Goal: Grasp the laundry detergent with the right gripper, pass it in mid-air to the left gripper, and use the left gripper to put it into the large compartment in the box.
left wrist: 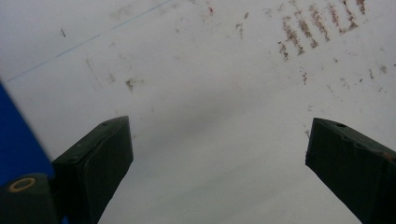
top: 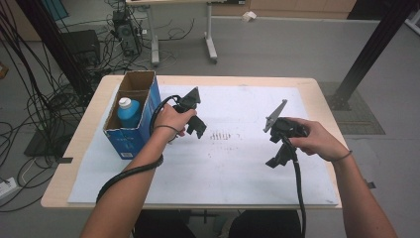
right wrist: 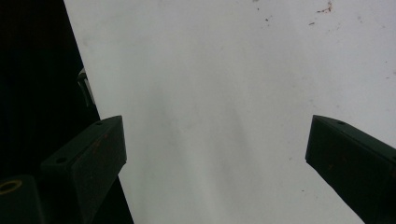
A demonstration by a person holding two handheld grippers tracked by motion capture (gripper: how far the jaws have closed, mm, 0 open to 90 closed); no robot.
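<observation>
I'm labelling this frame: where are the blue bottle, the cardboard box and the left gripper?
blue bottle (top: 129, 115), high view, on its blue body below the white cap.
cardboard box (top: 149, 115), high view, on its blue right wall.
left gripper (top: 196, 128), high view, between its fingertips.

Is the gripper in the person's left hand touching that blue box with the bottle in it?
Cannot tell. In the high view the left gripper sits just right of the blue box, with the hand covering the space between them.

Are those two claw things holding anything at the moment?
No. The left gripper and right gripper are both open above the white sheet, with nothing between them.
</observation>
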